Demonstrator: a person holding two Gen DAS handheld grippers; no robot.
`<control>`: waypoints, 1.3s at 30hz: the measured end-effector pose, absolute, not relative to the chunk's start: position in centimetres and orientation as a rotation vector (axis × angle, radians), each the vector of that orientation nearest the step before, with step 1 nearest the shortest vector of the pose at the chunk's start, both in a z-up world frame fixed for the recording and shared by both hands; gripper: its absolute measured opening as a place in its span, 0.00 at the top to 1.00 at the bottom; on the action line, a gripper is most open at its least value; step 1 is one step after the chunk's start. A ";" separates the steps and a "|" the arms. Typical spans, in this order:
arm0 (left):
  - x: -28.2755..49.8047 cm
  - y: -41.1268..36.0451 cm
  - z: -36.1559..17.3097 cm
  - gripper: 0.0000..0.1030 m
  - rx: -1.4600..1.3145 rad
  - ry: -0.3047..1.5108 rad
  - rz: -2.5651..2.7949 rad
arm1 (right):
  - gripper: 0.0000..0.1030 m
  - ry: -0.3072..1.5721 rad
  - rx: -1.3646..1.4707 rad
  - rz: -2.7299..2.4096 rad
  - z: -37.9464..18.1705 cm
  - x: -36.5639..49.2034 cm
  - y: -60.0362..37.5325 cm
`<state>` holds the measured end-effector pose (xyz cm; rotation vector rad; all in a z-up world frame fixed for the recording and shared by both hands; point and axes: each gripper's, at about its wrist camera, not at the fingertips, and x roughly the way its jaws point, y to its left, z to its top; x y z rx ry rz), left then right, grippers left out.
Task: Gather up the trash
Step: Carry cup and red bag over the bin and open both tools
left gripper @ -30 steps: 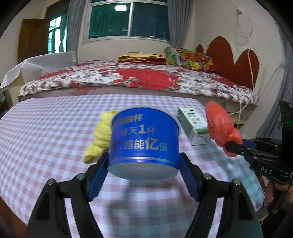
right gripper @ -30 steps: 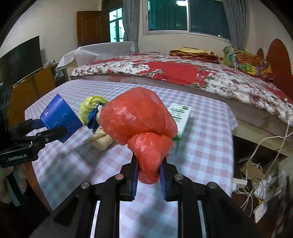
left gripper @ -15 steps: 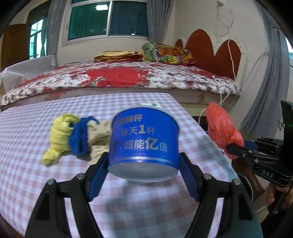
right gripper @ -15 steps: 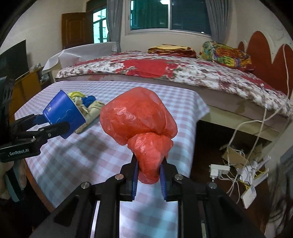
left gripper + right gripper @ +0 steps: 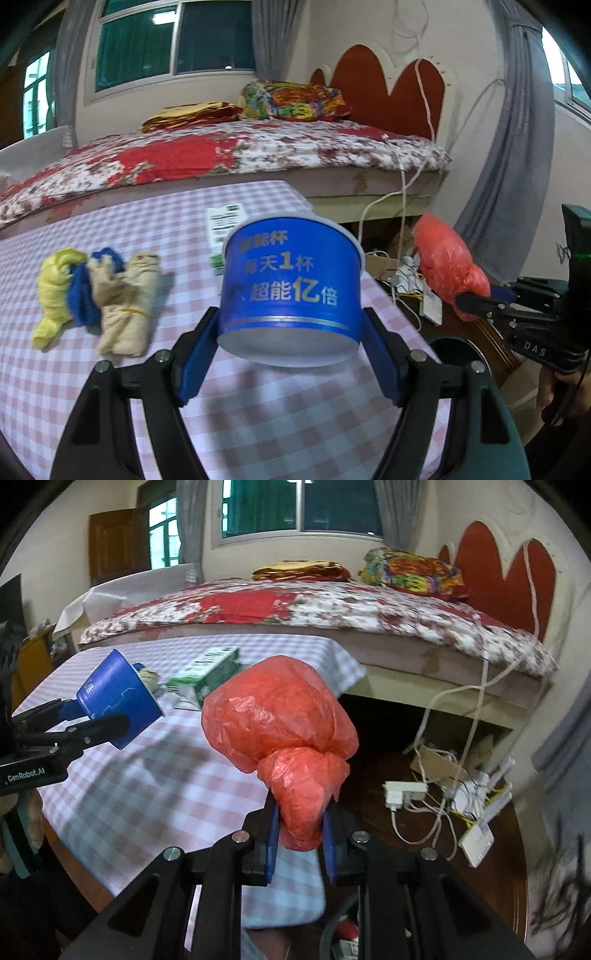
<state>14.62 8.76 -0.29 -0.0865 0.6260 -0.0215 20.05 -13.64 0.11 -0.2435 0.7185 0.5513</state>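
Left gripper [image 5: 290, 354] was clamped on a blue paper cup [image 5: 291, 284], blue pads pressed against both sides near its base, cup lifted off the table and tipped with its rim away from the camera; white and gold Chinese print on its wall. Right gripper [image 5: 300, 843] was pinched tight on the knotted neck of a red plastic bag [image 5: 282, 723], bag bulging above the fingers, held in the air past the table's corner, over the floor. From the left wrist the bag [image 5: 447, 266] showed to the right of the cup, apart from it. On the pink checked tablecloth [image 5: 166, 229] lay a bundle of yellow, blue and beige rags [image 5: 99, 295], left of the cup, and a green-and-white carton [image 5: 205, 674] behind it. Beyond the table a bed with floral cover [image 5: 314, 605]. Cables and a power strip [image 5: 404, 794] on the floor below the bed edge.
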 end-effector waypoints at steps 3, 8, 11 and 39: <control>15.1 7.3 -0.4 0.27 -0.078 0.630 -0.056 | 0.79 0.726 -0.230 0.519 -0.1 20.0 -15.3; 15.5 5.1 -0.4 0.27 -0.059 0.634 -0.108 | 0.79 0.744 -0.218 0.476 -0.6 19.7 -17.7; 15.7 4.0 -0.4 0.27 -0.052 0.637 -0.134 | 0.79 0.757 -0.215 0.453 -1.1 19.5 -19.2; 15.7 -11.8 -3.9 0.27 0.063 0.743 -0.443 | 0.79 0.876 -0.117 0.191 -5.2 15.8 -34.3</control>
